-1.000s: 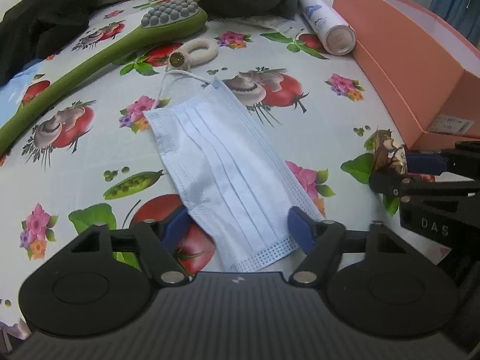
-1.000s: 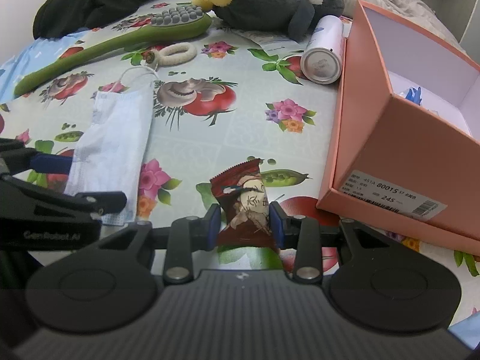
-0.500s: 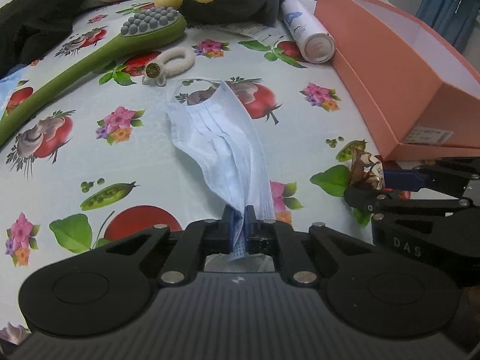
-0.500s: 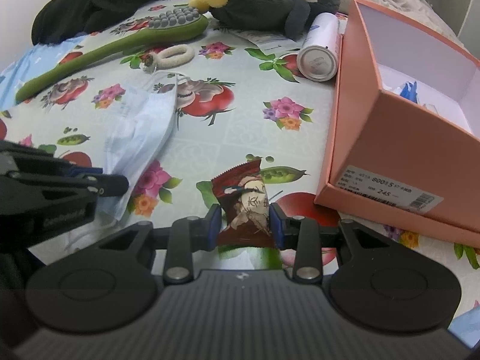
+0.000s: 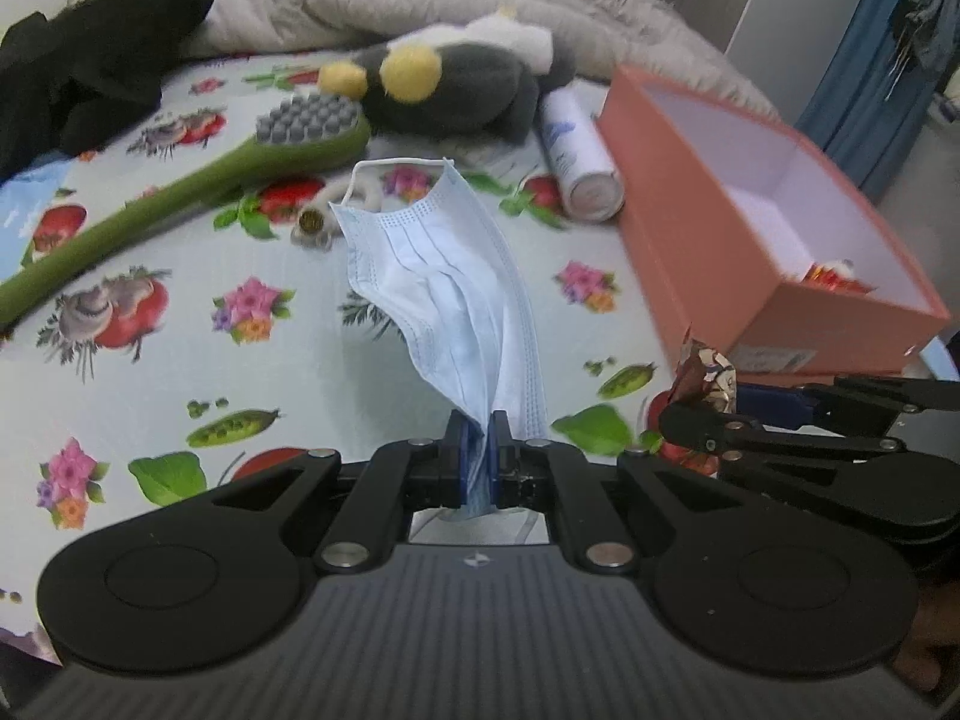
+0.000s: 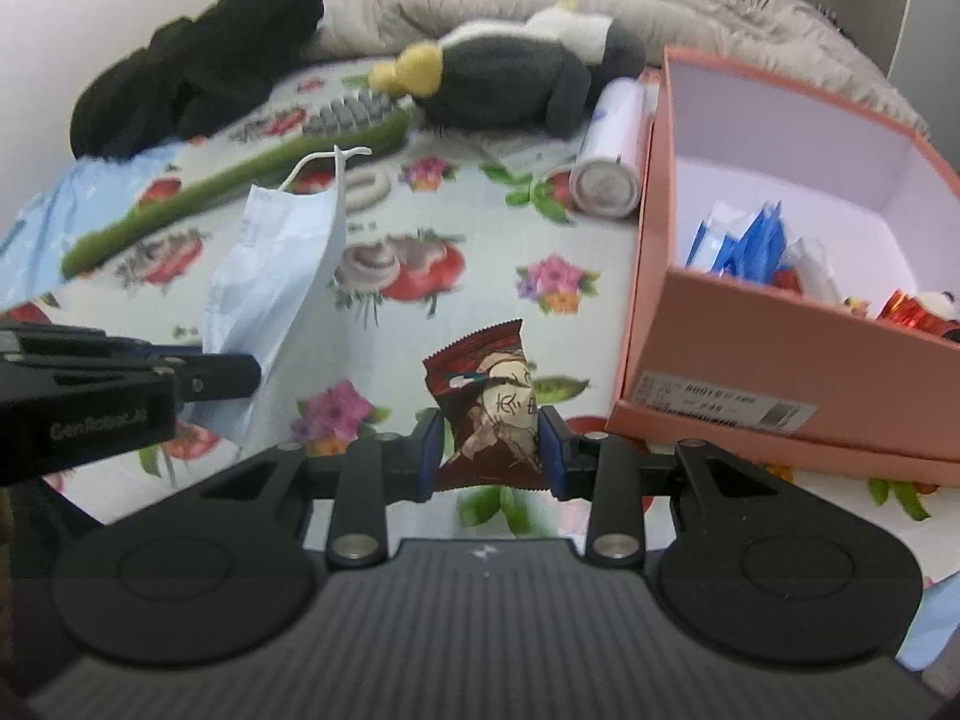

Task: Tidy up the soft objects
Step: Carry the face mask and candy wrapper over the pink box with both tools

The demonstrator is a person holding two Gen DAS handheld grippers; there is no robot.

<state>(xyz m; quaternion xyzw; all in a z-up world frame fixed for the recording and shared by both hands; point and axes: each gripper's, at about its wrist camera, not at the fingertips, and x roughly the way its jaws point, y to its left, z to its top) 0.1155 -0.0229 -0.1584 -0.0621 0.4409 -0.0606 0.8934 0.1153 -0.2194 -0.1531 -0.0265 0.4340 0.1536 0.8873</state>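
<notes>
Left gripper [image 5: 478,456] clamped on blue face mask [image 5: 456,276], lifted off floral cloth [image 5: 180,324]. Right gripper [image 6: 491,450] pinching snack packet [image 6: 489,402], just left of pink box [image 6: 780,354].

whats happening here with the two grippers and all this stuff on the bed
A person is tidying soft things with a gripper in each hand. The left gripper is shut on one end of a blue face mask, which hangs clear of the flowered sheet. The right gripper is clamped on a dark red snack packet. The open pink box beside them already holds a few packets. A plush toy and green brush lie beyond.
</notes>
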